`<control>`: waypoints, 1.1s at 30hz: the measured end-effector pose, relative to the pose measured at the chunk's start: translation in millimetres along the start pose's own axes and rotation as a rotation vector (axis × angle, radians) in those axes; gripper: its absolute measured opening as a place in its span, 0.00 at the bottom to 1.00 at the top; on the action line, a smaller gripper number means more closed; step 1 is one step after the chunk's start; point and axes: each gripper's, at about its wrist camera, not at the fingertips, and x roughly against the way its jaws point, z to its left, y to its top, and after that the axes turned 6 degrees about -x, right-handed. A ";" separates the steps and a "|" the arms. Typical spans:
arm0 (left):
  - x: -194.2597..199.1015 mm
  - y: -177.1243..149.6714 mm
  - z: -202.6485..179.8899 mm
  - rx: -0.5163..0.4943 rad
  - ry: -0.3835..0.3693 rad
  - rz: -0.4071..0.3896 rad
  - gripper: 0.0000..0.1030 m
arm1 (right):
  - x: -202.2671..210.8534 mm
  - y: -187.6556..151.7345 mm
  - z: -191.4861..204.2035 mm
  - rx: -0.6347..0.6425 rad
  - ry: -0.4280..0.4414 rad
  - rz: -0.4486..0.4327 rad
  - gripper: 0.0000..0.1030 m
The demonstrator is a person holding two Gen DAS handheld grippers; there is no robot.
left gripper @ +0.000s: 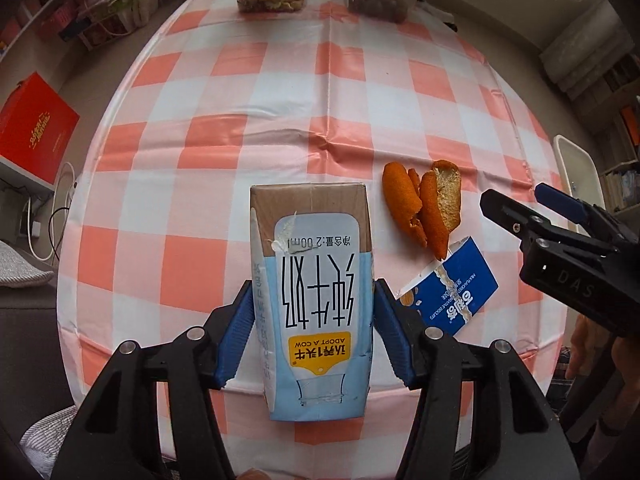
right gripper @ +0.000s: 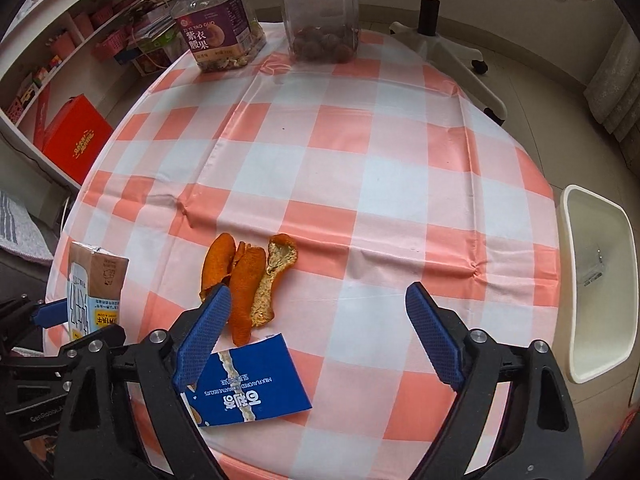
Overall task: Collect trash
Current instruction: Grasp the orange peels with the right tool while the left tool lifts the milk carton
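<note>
A blue and brown milk carton (left gripper: 316, 280) stands upright near the table's front left edge. My left gripper (left gripper: 314, 288) is shut on it, with a blue pad flat against each side. Right of it lie curled orange peels (left gripper: 424, 204) and a torn blue biscuit wrapper (left gripper: 452, 288). In the right wrist view my right gripper (right gripper: 318, 296) hangs open above the checked cloth. Its left finger (right gripper: 204, 332) is over the peels (right gripper: 248, 280) and the wrapper's (right gripper: 256, 384) corner, and nothing is between its jaws. The carton (right gripper: 96, 284) shows at far left.
A white bin (right gripper: 565, 264) stands on the floor off the table's right edge. A labelled nut jar (right gripper: 218, 28) and a clear jar (right gripper: 320, 12) stand at the far edge. A red box (right gripper: 76, 140) and shelves are left, and an office chair base (right gripper: 440, 40) is behind.
</note>
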 end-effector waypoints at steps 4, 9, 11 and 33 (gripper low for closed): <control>2.4 6.0 11.7 0.028 -0.008 -0.007 0.56 | -17.3 -0.9 9.3 -0.016 0.041 0.045 0.75; 4.1 7.3 17.8 0.038 -0.012 -0.008 0.56 | -32.1 -3.1 19.7 -0.013 0.070 0.071 0.61; -2.2 13.0 14.8 0.043 -0.009 -0.009 0.56 | -39.5 -4.5 23.3 -0.003 0.069 0.084 0.49; 58.5 35.0 -12.0 0.031 0.071 -0.368 0.56 | 65.0 20.2 0.4 0.010 0.071 -0.267 0.18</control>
